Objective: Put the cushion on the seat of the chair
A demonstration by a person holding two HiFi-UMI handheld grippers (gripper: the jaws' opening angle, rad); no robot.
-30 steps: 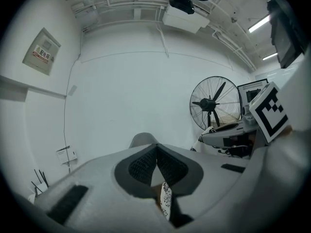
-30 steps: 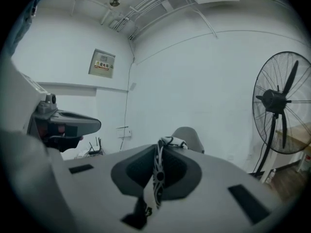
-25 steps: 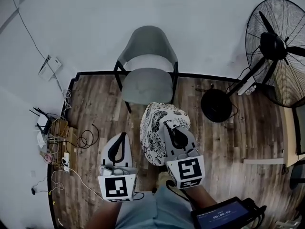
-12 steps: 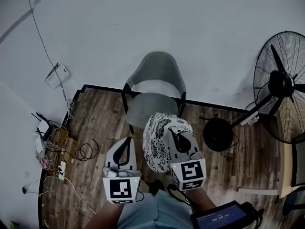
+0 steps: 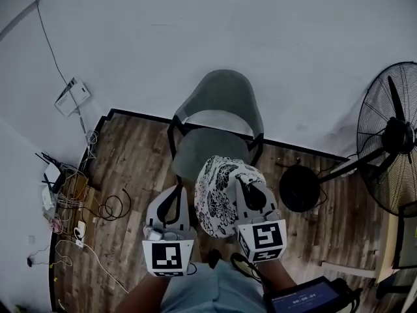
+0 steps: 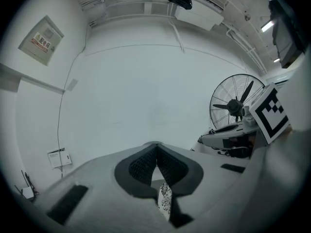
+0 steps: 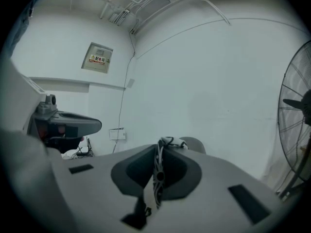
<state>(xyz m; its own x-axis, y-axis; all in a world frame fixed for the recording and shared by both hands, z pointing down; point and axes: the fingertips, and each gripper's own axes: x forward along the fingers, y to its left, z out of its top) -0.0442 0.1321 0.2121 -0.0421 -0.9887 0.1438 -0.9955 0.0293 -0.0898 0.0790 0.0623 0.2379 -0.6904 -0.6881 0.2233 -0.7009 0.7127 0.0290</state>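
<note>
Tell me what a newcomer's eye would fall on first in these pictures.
The black-and-white floral cushion stands out at the centre of the head view, pinched in the right tongs. Just beyond it, against the white wall, stands the grey padded chair with dark legs, its seat bare. A large black pedestal fan fills the right edge.

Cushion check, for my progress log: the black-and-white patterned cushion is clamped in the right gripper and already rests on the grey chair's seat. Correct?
Not quite. The cushion is clamped in the right gripper, but it does not rest on the seat of the grey chair. It hangs in the air in front of the bare seat, as the head view shows.
</note>
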